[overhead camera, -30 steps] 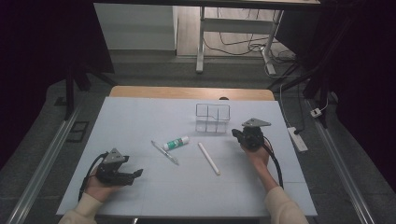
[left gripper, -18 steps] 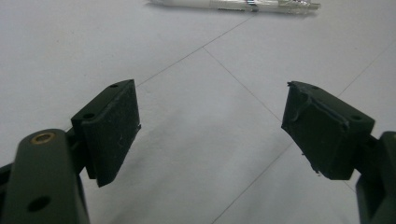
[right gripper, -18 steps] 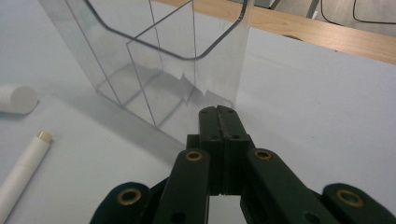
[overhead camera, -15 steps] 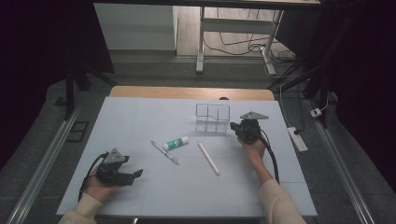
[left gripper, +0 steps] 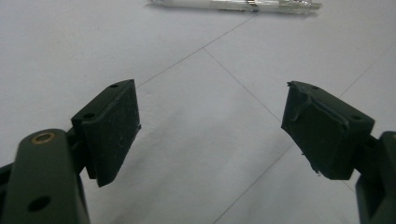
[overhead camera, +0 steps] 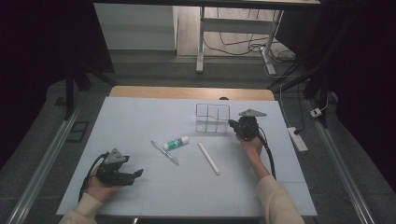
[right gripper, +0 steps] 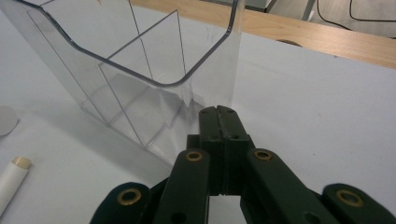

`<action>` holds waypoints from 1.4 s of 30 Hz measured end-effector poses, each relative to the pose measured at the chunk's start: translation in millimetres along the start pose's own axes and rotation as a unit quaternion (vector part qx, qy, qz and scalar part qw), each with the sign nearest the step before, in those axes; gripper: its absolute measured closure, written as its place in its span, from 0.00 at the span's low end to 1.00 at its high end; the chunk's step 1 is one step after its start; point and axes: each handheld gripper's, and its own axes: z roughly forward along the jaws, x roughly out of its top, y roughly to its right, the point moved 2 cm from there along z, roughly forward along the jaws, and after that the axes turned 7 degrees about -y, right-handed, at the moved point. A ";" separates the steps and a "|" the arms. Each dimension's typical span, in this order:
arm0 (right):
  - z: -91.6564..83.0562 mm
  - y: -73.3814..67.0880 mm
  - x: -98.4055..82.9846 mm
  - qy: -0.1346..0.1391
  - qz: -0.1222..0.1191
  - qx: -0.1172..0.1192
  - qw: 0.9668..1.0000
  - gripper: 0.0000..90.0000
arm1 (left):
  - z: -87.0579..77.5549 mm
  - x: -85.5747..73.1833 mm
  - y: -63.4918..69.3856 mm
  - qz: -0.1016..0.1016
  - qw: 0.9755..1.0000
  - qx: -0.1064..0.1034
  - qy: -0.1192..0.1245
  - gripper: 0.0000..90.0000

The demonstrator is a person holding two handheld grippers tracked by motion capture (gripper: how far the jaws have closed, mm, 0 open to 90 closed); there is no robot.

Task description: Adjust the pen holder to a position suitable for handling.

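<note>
A clear plastic organizer (overhead camera: 212, 119) with compartments stands at the back middle of the light blue mat (overhead camera: 140, 116). My right gripper (overhead camera: 232, 124) is at its right side. In the right gripper view the jaws are shut with nothing between them, and the gripper (right gripper: 218, 110) has its tips at the organizer's (right gripper: 140, 70) near corner. My left gripper (overhead camera: 137, 174) rests at the front left, held by a hand. Its jaws stand wide open over bare mat in the left gripper view (left gripper: 210, 98), with a pen (left gripper: 233, 4) lying beyond them.
Between the grippers lie a pen (overhead camera: 164, 152), a green-and-white glue stick (overhead camera: 176, 143) and a white stick (overhead camera: 208, 158). The white stick's end (right gripper: 11, 184) appears low left in the right gripper view. A wooden table edge (overhead camera: 187, 92) runs behind the mat.
My right gripper has moved a little away from the person, up to the organizer's right side. The left gripper has stayed put.
</note>
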 end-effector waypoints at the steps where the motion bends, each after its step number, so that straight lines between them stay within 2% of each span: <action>1: -0.2 0.0 0.3 0.001 0.000 -0.001 1.000 0.99 | 0.1 0.1 0.0 0.001 1.000 0.001 -0.001 0.21; 11: 3.2 -5.3 2.1 0.000 0.000 -0.004 1.000 0.99 | -1.1 0.6 -0.5 0.000 1.000 -0.001 0.003 0.21; 24: 22.7 -22.6 8.6 -0.019 -0.008 0.004 1.000 0.99 | 0.1 -0.4 0.0 0.002 1.000 -0.005 0.001 0.21; 32: 31.6 -35.9 18.8 -0.027 -0.029 0.002 0.999 0.99 | 0.5 -0.6 -0.2 0.003 1.000 -0.006 0.001 0.21; 42: 37.9 -39.1 25.1 -0.027 -0.020 0.007 0.999 0.99 | 0.6 -0.9 0.0 0.002 1.000 -0.006 0.000 0.21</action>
